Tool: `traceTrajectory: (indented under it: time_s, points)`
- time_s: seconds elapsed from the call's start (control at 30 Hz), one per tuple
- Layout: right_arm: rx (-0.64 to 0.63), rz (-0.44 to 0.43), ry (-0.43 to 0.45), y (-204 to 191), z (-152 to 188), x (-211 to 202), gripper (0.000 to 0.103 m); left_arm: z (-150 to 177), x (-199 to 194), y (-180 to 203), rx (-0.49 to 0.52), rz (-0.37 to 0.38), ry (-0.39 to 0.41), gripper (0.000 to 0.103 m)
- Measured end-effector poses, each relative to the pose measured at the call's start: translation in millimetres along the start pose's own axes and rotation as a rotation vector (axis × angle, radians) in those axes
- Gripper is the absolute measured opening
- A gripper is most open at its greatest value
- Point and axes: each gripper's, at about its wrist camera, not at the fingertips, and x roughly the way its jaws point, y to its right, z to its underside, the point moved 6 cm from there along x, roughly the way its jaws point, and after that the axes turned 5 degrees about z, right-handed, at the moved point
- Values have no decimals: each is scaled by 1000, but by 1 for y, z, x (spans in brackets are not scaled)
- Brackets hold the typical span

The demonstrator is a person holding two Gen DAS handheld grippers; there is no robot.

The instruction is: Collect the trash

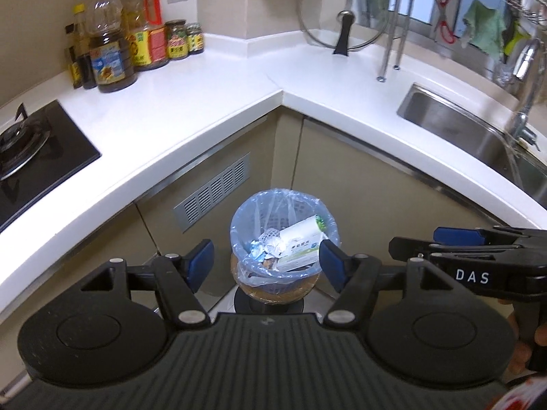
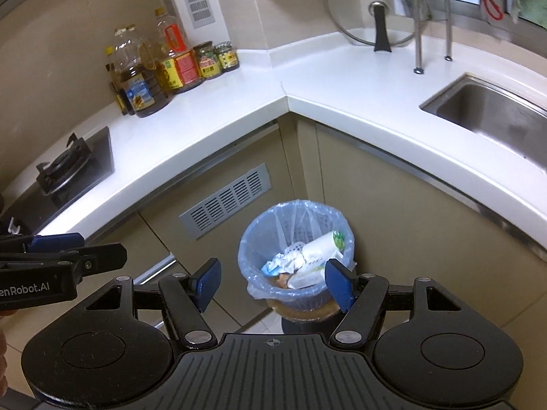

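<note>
A white worktop (image 1: pixel 205 102) bends around an inside corner, with beige cabinet doors (image 1: pixel 376 198) below it. The steel sink (image 1: pixel 478 130) is let into the worktop's right run; only the left wrist view shows its tap (image 1: pixel 526 68), while the right wrist view cuts the sink off at the frame edge. The black gas hob (image 1: pixel 30 157) sits at the worktop's left edge. Oil bottles and jars (image 1: pixel 133 41) stand grouped against the back wall on the left run. A glass pan lid (image 1: pixel 345 13) leans upright at the back of the corner, beside the legs of a dish rack (image 1: pixel 393 51). Red scissors (image 1: pixel 444 13) and a green cloth (image 1: pixel 485 27) hang over the sink.

Below the worktop's corner, in front of the cabinets, is the bin (image 1: pixel 283 239), lined with a pale blue bag and resting on a round brown stand on the floor. Inside lie a white carton (image 1: pixel 301 242), crumpled paper (image 1: pixel 270 246) and other scraps. A metal vent grille (image 1: pixel 213 191) is set in the cabinet to the bin's left.

The left gripper (image 1: pixel 266 259) is spread wide with nothing between its blue pads (image 1: pixel 201 256), hanging above the bin. The right gripper (image 2: pixel 270 282) is likewise wide open and empty over the bin. Each view catches the other gripper from the side at its edge, partly hiding the cabinets; from there its opening cannot be judged.
</note>
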Motion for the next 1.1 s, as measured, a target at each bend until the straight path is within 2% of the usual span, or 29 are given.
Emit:
traceTrajectory:
  time_s: [0.2,0.5,1.1]
  points:
    - [96,-4,15,-12,2,-28,68,-4,-20,-5,53,39,17,67]
    - [98,1,54,-35,8,-61,68,5,-45,-7,89,73,40,69]
    - [94,8,48,-37,16,-71,68,12,-54,-6,93,88,38,70]
